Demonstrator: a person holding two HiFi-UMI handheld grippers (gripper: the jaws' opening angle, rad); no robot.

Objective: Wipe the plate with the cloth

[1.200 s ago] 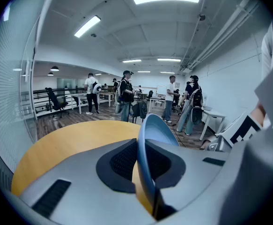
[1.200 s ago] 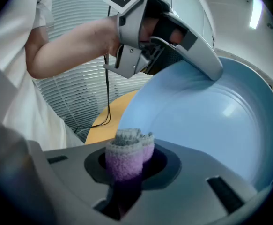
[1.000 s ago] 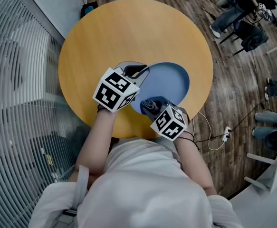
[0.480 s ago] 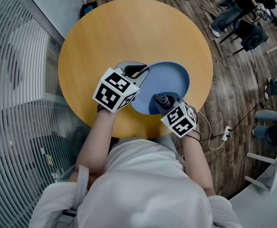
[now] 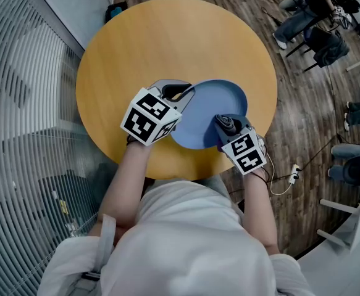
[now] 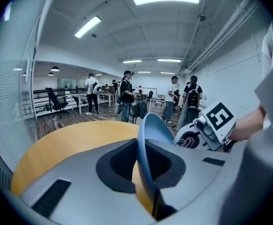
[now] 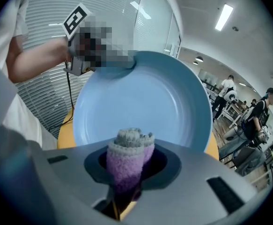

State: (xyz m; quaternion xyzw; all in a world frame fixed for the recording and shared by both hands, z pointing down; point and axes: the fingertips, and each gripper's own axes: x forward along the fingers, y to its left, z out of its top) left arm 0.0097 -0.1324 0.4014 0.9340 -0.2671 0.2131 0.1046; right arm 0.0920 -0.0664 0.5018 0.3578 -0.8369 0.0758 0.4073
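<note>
While both tools meet over a round wooden surface (image 5: 167,36), one blue plate is the centre of the work.

At left, the left hand-held gripper (image 5: 178,92) has its jaws nearly together, pinched on the rim of the plate (image 5: 207,110). The rim runs edge-on btwn the jaws, one jaw on each face. The plate juts fwd and to the right of that gripper, tilted up, w/ its hollow face turned toward the other tool. Whether its low edge rests on the surface can't be told.

At right, the right hand-held gripper (image 5: 229,127) is closed on a rolled cloth (image 7: 127,156), purple w/ a grey top, which sticks out past the jaw tips. The cloth tip sits just ahead of that gripper, at the near right part of the plate's face. Contact looks likely but isn't certain.

Handling, as a judgement:
- **Plate:** it looks stiff and smooth, prob. plastic or glazed, so slippery at the rim. It is apt to pivot when pushed, esp. held at one point only. The best hold is where it is now, deep on the rim, w/ wiping pressure light and aimed toward the held side.
- **Cloth:** it looks soft, fuzzy and light, and will squash and bend under pressure. Grip low on the roll, leaving only a short stub free to rub.
</note>
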